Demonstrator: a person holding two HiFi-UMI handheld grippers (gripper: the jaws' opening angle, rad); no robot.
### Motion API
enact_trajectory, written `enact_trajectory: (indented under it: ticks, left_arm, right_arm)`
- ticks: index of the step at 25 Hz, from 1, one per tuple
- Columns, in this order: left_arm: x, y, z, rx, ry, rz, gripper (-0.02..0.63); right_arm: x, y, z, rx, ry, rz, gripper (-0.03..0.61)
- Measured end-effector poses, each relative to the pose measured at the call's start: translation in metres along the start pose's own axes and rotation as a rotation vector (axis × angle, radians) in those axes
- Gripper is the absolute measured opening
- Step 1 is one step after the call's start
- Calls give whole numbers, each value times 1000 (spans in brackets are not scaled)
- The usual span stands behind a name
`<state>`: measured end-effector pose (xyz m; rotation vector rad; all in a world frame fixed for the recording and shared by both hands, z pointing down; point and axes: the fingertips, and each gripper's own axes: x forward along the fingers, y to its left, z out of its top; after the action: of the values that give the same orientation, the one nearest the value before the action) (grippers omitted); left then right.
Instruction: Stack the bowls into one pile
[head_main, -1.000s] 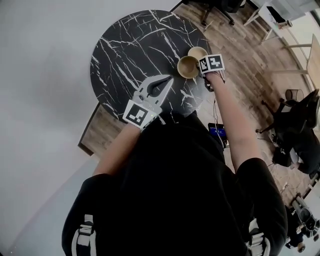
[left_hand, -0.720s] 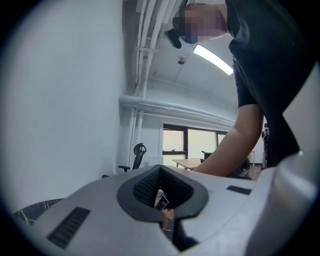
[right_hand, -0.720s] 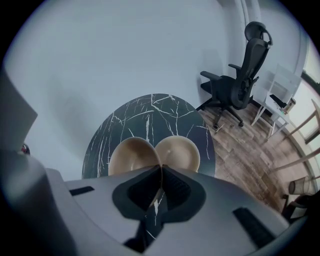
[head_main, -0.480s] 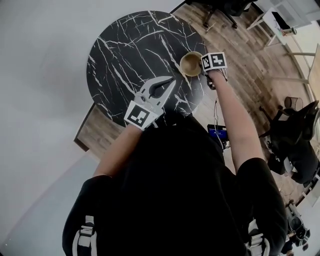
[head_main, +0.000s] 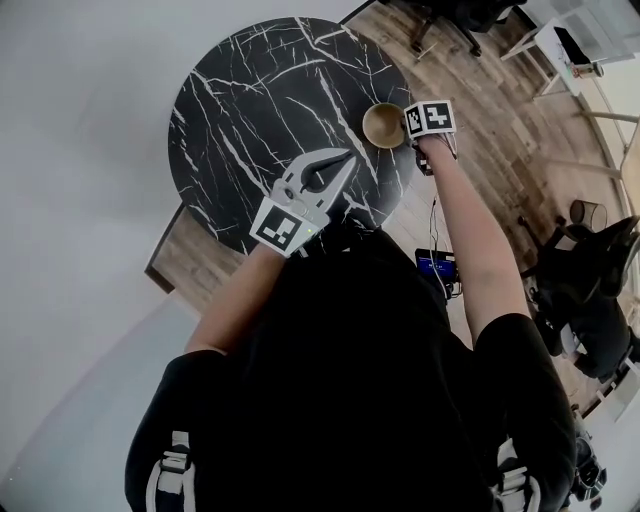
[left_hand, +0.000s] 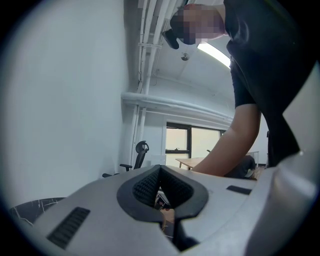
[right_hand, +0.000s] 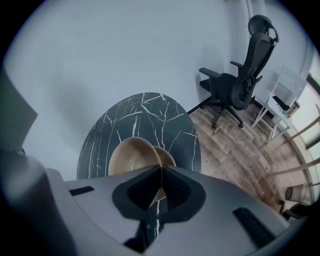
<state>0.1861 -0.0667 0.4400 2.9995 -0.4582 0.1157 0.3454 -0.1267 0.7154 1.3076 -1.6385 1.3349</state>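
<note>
A tan bowl hangs above the right side of the round black marble table. My right gripper is shut on the bowl's near rim. In the right gripper view the held bowl tilts between the jaws of my right gripper, and a second tan bowl peeks out just behind and under it on the table. The head view hides that second bowl. My left gripper hovers over the table's near edge, shut and holding nothing. The same left gripper points level toward the room.
A black office chair stands on the wooden floor beyond the table. More dark chairs are at the right of the head view. A white wall lies left of the table.
The right gripper carried its bowl toward the second bowl, which now lies hidden under it in the head view. The left gripper drifted slightly along the table's near edge, still shut.
</note>
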Motion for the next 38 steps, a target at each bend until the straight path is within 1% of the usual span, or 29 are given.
enact_trajectory:
  ticks: [4, 11, 17, 20, 25, 27, 29, 34, 38]
  left_arm:
    - [8, 2, -4, 0, 11, 10, 5]
    - [15, 1, -8, -11, 40, 28, 4]
    - [18, 1, -8, -16, 44, 47, 4]
    - [19, 2, -10, -13, 43, 51, 5]
    - [27, -2, -7, -11, 40, 52, 3]
    - [30, -3, -6, -14, 37, 55, 4]
    - [33, -3, -3, -12, 33, 60, 5]
    - [41, -2, 10, 10, 16, 84, 5]
    - [34, 2, 23, 20, -1, 125, 5]
  right_arm:
    - [10, -11, 1, -2, 22, 1, 12]
    - [21, -14, -3, -14, 49, 23, 17]
    - [25, -15, -1, -24, 48, 37, 40]
    - [24, -16, 0, -29, 43, 37, 74]
    - [12, -15, 10, -50, 5, 52, 87]
    - [2, -10, 19, -67, -32, 68, 92]
    - [-14, 4, 35, -105, -97, 102, 100]
    - [-71, 55, 80, -257, -328, 209, 103]
    - [-129, 98, 99, -359, -517, 291, 100]
